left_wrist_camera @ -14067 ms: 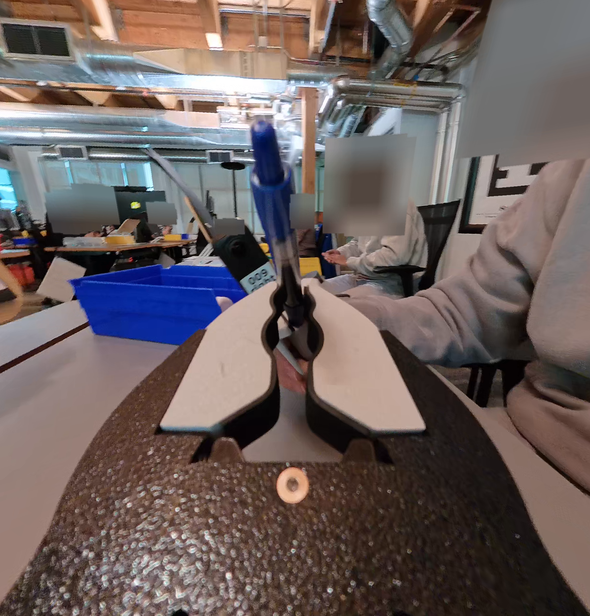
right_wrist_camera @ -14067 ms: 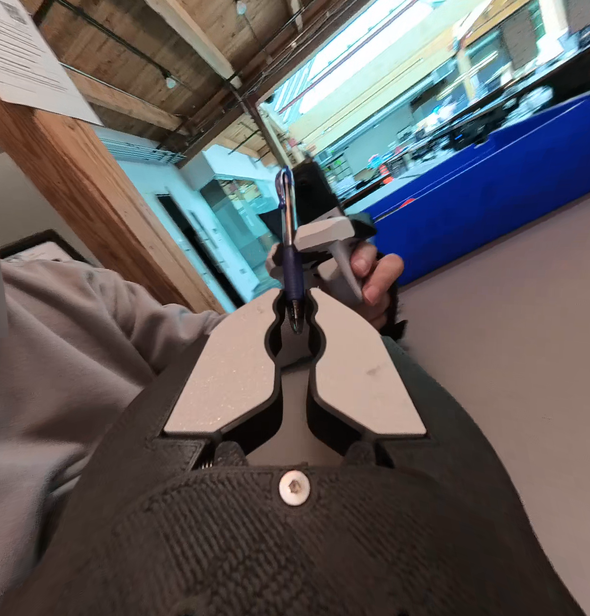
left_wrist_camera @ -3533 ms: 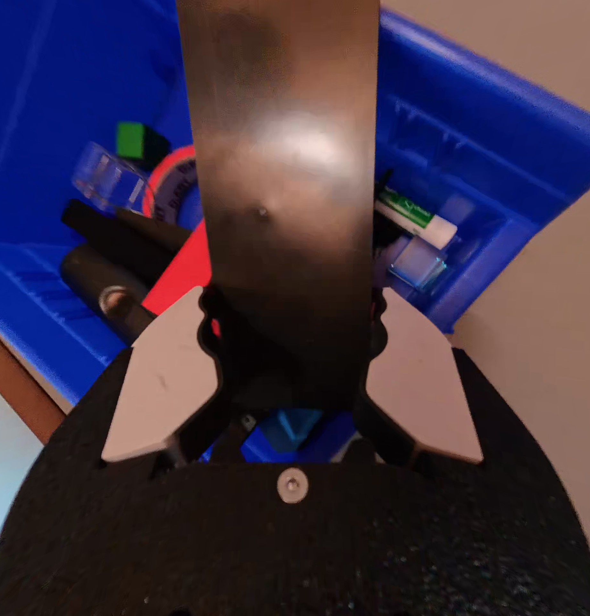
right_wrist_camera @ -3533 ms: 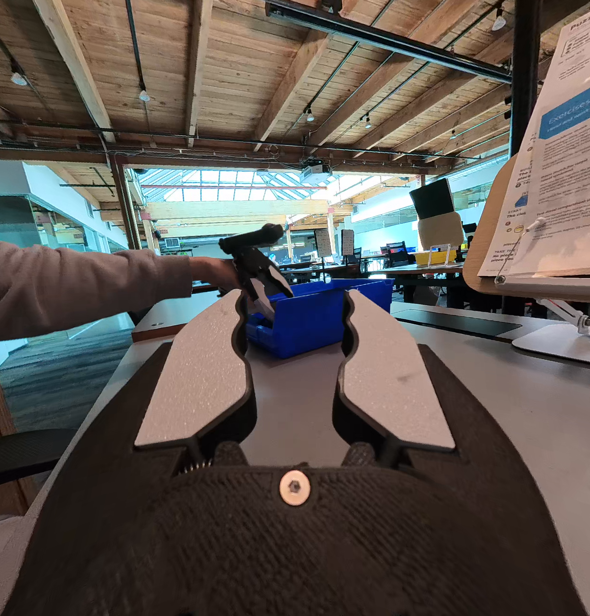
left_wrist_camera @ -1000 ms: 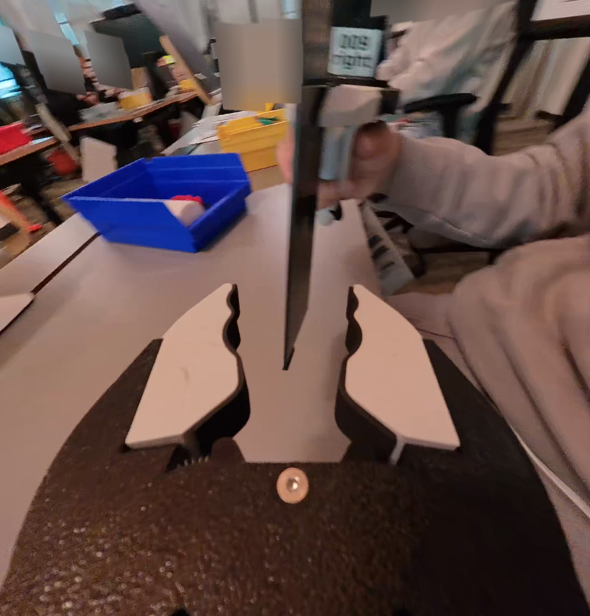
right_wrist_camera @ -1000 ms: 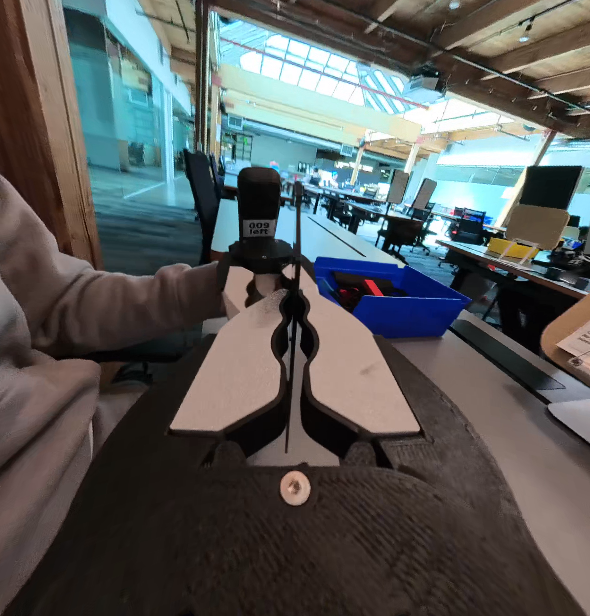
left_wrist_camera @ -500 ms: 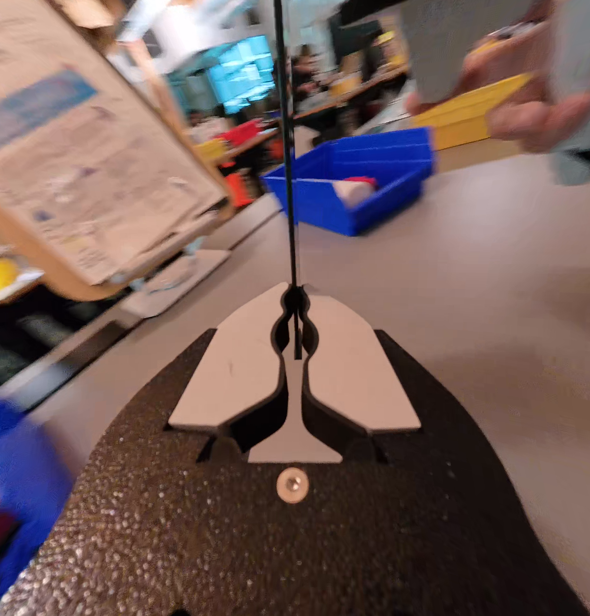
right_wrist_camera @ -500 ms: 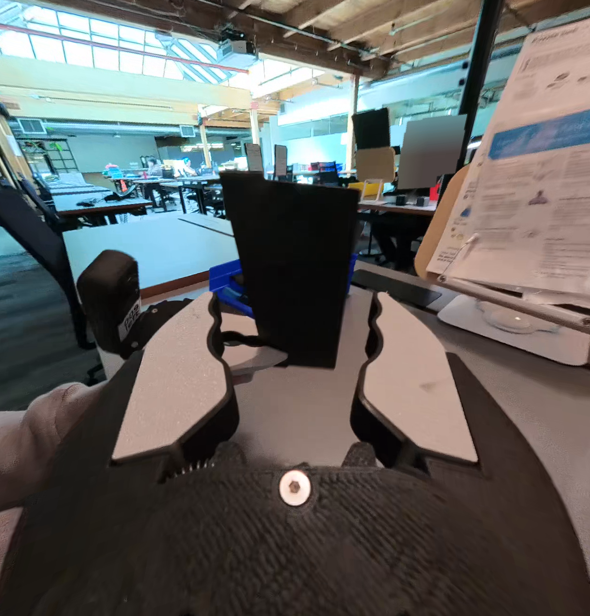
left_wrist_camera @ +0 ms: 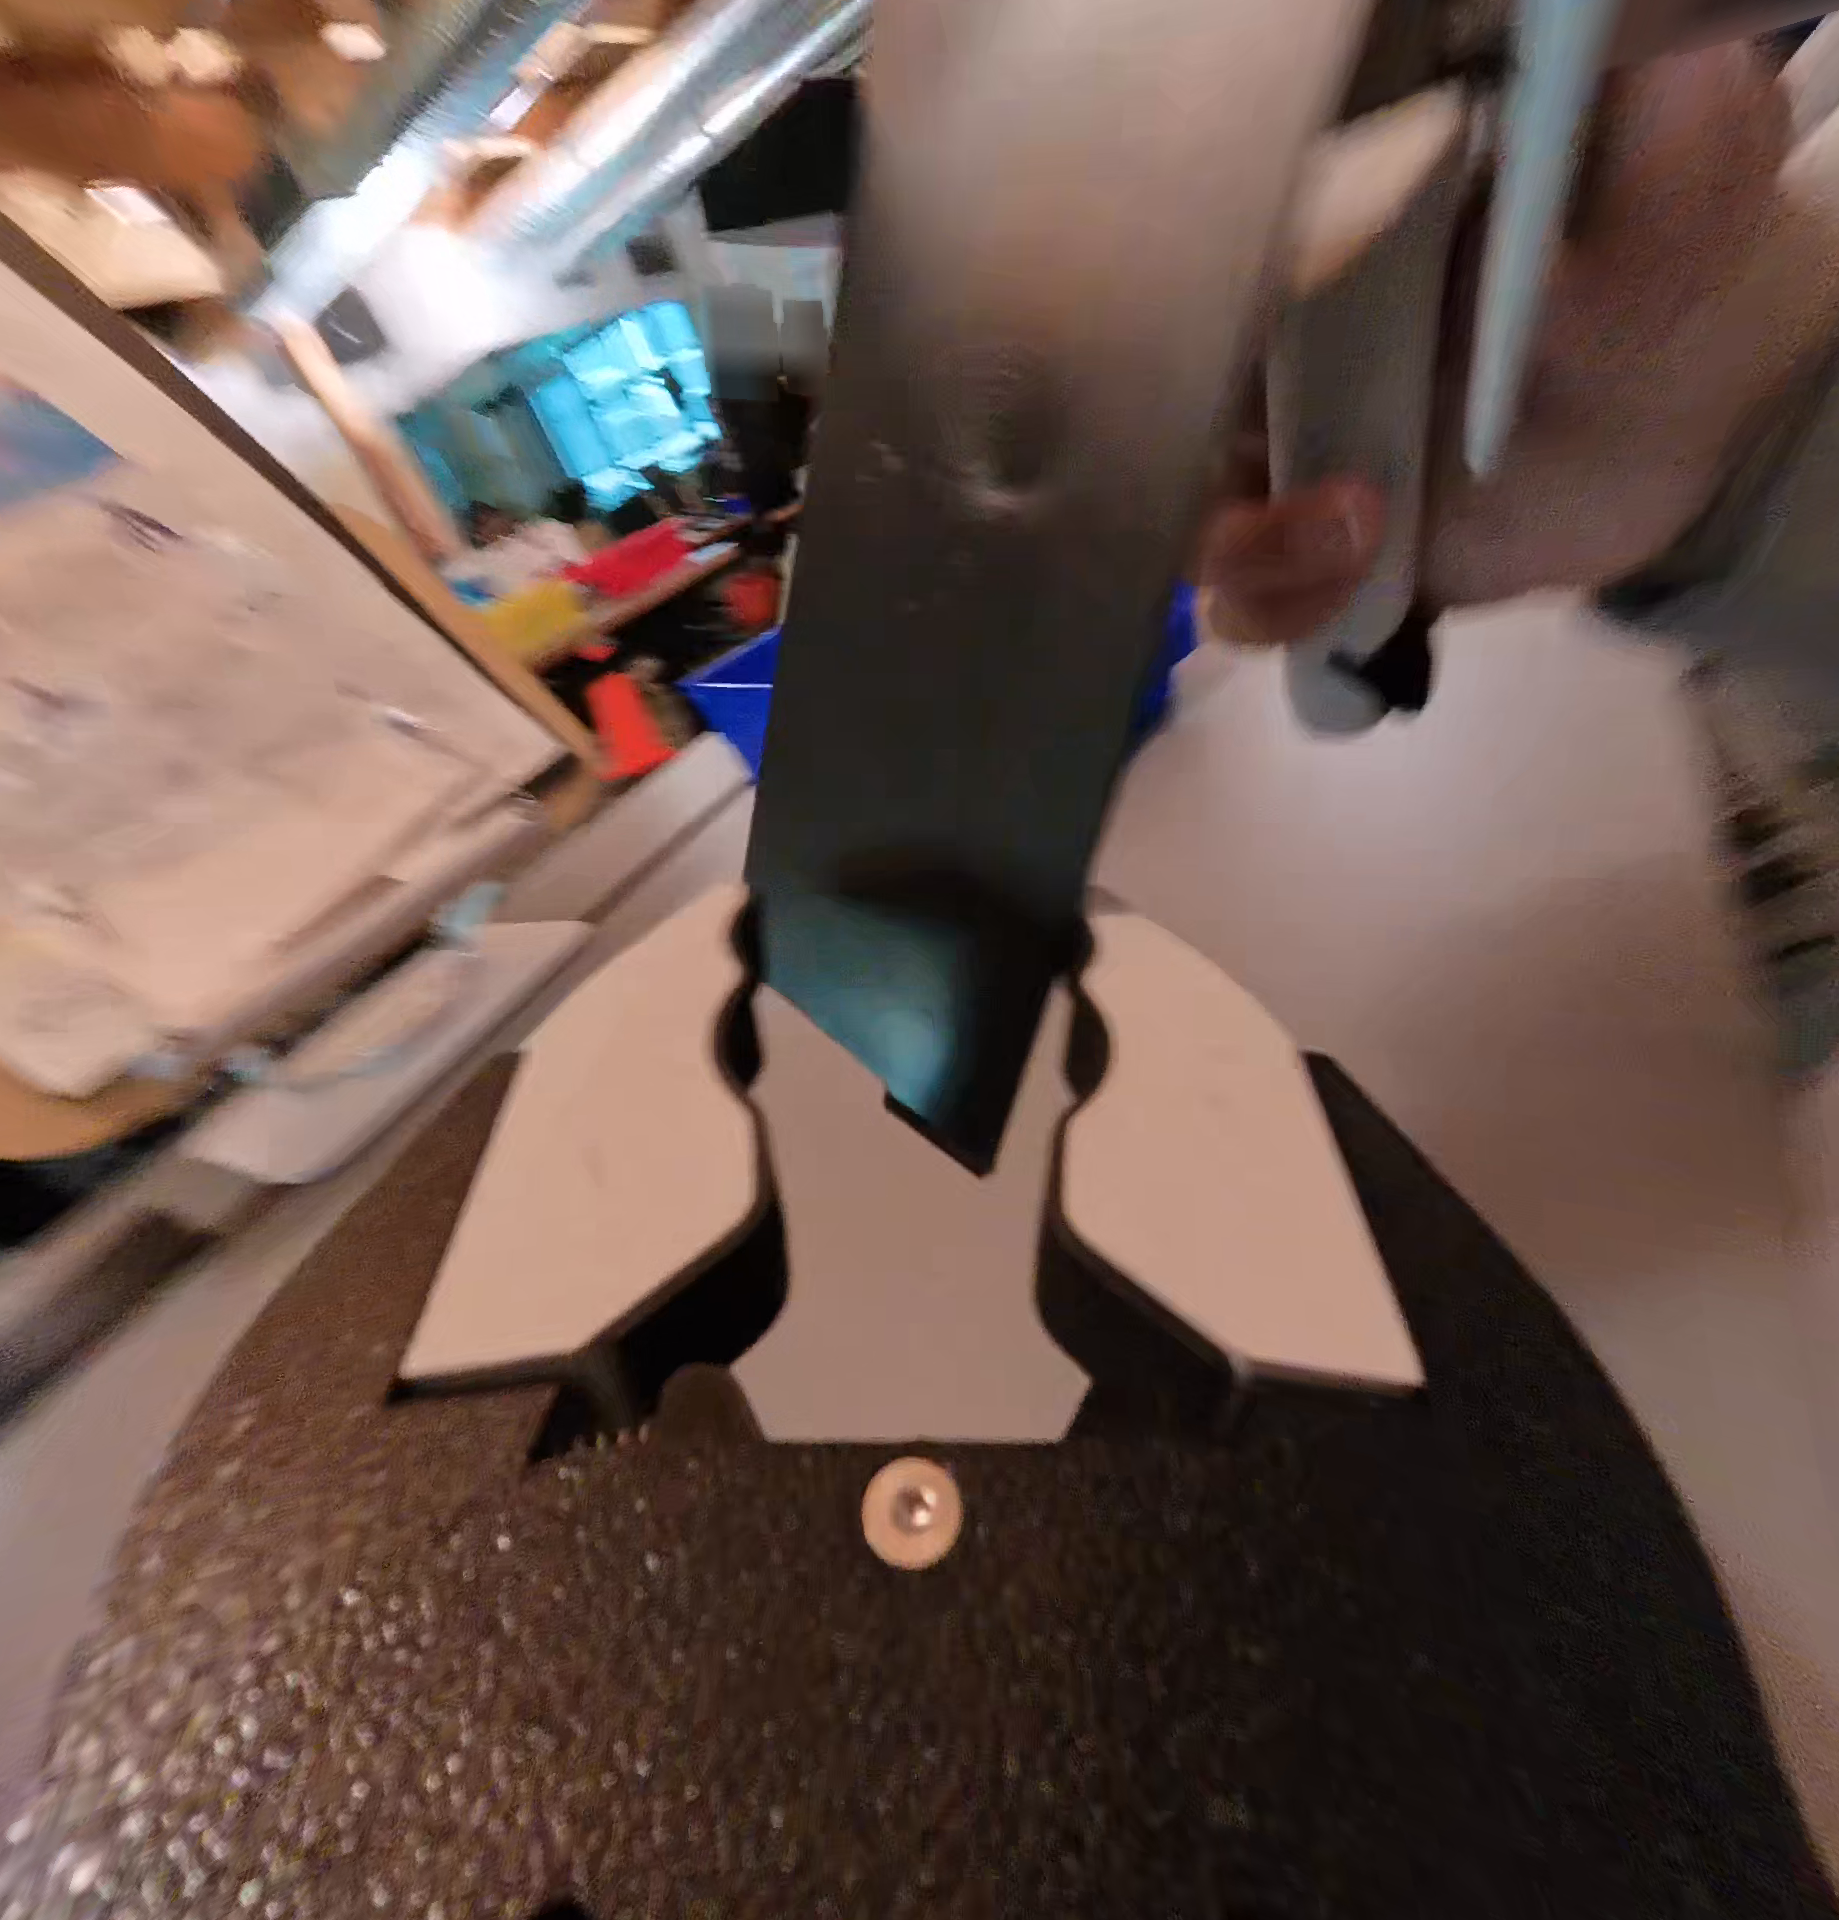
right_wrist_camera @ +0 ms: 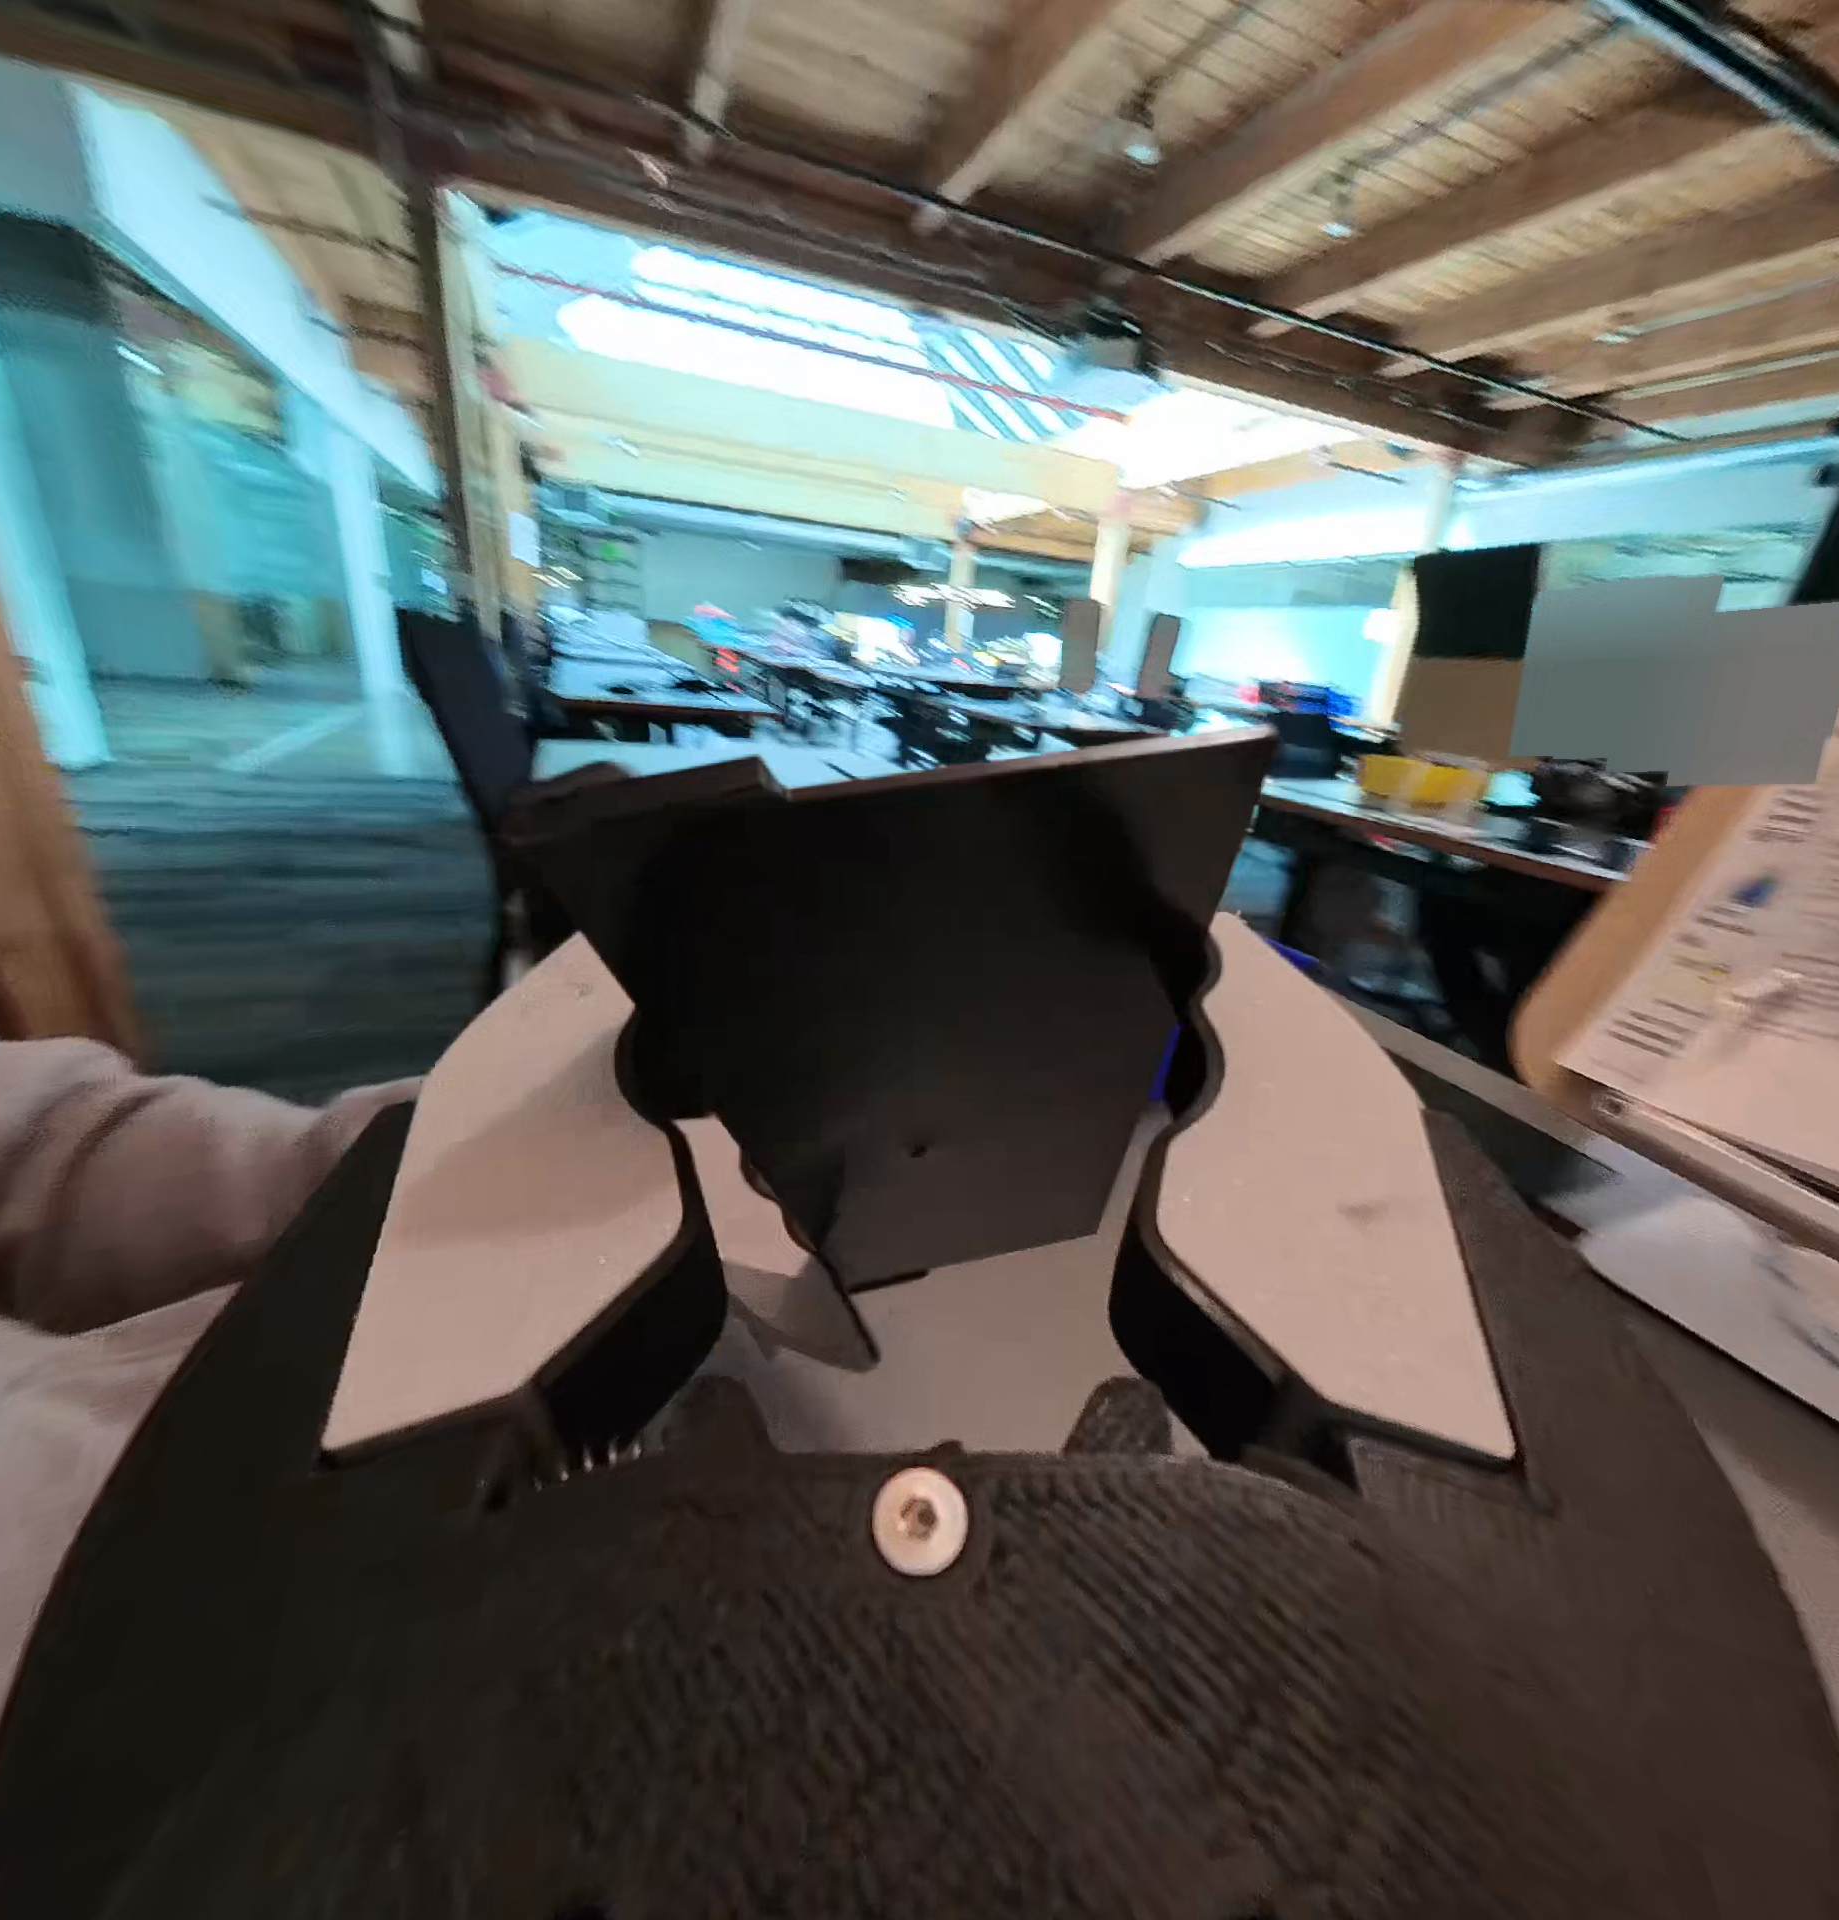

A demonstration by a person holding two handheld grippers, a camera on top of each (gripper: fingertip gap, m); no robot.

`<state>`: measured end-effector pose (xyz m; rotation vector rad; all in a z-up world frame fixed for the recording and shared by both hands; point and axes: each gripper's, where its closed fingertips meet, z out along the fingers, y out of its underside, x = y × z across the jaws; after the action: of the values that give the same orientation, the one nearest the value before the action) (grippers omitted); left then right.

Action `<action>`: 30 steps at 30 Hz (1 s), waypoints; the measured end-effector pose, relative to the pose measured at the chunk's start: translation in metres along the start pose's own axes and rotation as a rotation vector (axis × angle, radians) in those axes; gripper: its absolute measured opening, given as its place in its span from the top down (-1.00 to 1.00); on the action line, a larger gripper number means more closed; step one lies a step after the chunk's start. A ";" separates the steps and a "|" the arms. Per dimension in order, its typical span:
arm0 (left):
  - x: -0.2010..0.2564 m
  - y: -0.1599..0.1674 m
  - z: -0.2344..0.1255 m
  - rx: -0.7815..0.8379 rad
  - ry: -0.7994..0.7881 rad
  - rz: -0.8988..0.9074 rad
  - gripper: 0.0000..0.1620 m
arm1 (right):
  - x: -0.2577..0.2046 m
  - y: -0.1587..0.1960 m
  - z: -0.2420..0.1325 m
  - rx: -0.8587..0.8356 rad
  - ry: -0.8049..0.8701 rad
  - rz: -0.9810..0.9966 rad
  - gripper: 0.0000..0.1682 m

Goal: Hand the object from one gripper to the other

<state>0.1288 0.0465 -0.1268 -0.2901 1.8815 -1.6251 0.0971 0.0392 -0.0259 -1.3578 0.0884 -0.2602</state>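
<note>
Black plate, left wrist view: the plate point(left_wrist_camera: 956, 675) stands up out of the gap of the left tongs point(left_wrist_camera: 910, 920), above the table point(left_wrist_camera: 1362, 883).
Left tongs: about a third open. The plate's side edges line up with the two tips, but blur hides whether they press it, so I cannot tell if it is gripped.
Plate's lie: the long axis runs upward and leans a little right, out past the top of the frame. Its broad face is towards the camera and one lower corner points down into the gap.
Nearby: the right hand point(left_wrist_camera: 1621, 364) is close above on the right, and a blue bin point(left_wrist_camera: 733, 696) sits behind the plate.
Change: half a second ago these tongs were pinched on the plate, seen edge-on as a thin line. They are now parted and the plate shows its face.

Black plate, right wrist view: the plate point(right_wrist_camera: 925, 935) fills the gap of the right tongs point(right_wrist_camera: 915, 987), face on.
Right tongs: spread wide. The plate's edges reach the tips.
Plate's lie: the top edge is nearly level, rising to the right, and the plate narrows downward.
Below: a grey finger of the left tongs point(right_wrist_camera: 801, 1320) shows under it, with a sleeve point(right_wrist_camera: 115, 1164) at the left.
Change: the spread is as wide as before, and the plate looms larger.
</note>
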 end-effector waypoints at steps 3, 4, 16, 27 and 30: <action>0.008 0.006 -0.007 -0.066 0.176 -0.137 -0.10 | -0.003 0.006 -0.009 -0.016 -0.104 0.037 -0.14; 0.008 0.010 -0.010 -0.096 0.189 -0.124 -0.24 | -0.002 0.007 -0.009 -0.028 -0.107 0.034 -0.14; 0.022 0.040 -0.009 -0.180 0.201 -0.024 -0.19 | -0.036 0.020 0.036 0.067 -0.259 0.118 -0.14; -0.058 0.071 -0.039 -0.399 -0.159 -0.052 -0.14 | 0.026 0.054 0.009 -0.241 0.216 -0.527 -0.17; -0.062 0.087 -0.058 -0.623 -0.169 -0.006 -0.14 | 0.034 0.040 -0.001 -0.321 0.486 -1.227 -0.21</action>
<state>0.1629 0.1460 -0.1880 -0.6660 2.2046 -0.9399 0.1351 0.0375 -0.0618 -1.4910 -0.3306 -1.6593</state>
